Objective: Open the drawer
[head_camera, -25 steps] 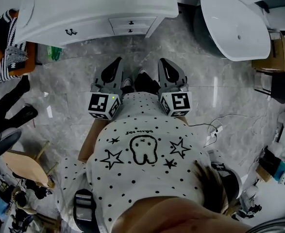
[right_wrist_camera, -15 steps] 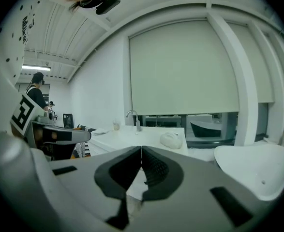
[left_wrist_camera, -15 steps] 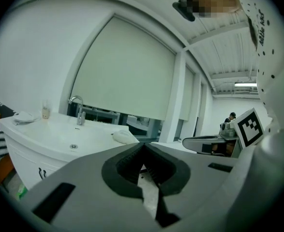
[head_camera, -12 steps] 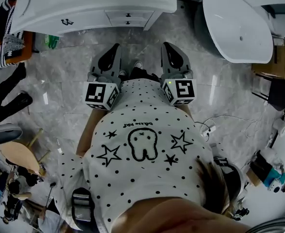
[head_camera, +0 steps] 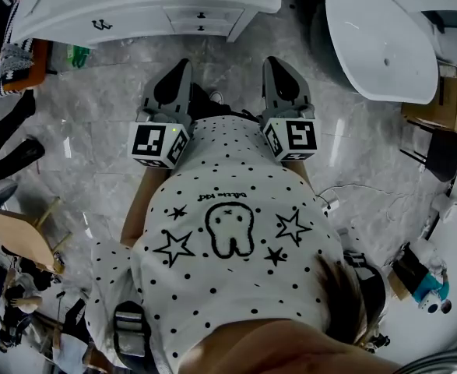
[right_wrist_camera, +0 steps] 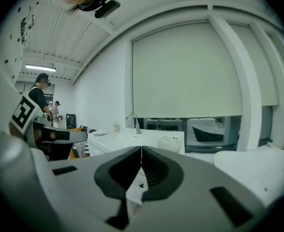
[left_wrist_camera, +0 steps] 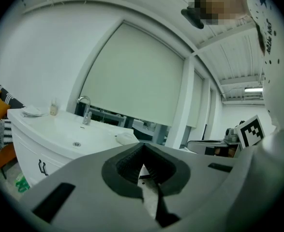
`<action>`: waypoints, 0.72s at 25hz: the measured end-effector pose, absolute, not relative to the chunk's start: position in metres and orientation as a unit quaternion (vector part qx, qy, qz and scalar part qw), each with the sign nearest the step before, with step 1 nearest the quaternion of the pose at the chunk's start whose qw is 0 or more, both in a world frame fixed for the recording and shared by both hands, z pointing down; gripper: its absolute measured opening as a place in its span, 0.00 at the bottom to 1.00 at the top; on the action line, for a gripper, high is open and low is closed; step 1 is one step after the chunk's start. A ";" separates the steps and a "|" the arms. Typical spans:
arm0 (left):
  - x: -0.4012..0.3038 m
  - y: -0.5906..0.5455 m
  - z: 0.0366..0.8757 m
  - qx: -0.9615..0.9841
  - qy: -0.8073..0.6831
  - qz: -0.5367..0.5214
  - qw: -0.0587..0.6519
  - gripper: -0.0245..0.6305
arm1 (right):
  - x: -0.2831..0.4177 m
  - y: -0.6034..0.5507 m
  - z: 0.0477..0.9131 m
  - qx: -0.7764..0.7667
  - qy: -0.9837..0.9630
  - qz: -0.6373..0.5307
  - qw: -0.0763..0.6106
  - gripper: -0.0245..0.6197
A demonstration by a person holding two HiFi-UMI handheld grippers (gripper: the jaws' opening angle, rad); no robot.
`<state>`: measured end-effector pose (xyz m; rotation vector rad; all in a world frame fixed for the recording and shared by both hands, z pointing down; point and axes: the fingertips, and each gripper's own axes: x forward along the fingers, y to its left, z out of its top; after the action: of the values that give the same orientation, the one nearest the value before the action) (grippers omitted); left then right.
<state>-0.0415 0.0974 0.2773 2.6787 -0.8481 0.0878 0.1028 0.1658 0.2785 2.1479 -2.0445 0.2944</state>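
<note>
Left gripper (head_camera: 183, 67) and right gripper (head_camera: 272, 62), jaws together and empty, sit short of the drawer (head_camera: 217, 14); open one for its knob (head_camera: 202, 15).

1. The drawer (head_camera: 212, 14) is white with a small dark knob in the middle, and it's the upper of two stacked in the white vanity cabinet (head_camera: 135, 10).
2. It's fully shut, its front flush with the cabinet face.

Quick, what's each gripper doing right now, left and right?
Left gripper: closed, holding nothing.
Right gripper: closed, holding nothing.
</note>
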 end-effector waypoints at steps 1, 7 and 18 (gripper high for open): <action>-0.039 0.098 0.277 0.941 -0.295 0.031 0.164 0.04 | 0.106 0.167 0.278 0.721 -0.681 0.100 0.079 0.06; -0.029 0.099 0.277 0.945 -0.281 0.035 0.163 0.04 | 0.115 0.170 0.280 0.731 -0.669 0.106 0.080 0.06; -0.010 0.051 0.281 0.951 -0.251 0.044 0.177 0.04 | 0.129 0.131 0.284 0.750 -0.645 0.118 0.091 0.06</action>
<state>-0.0097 0.0510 0.2814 2.6909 -0.7093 0.1253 0.1290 0.1310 0.2840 2.2288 -1.9160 0.3518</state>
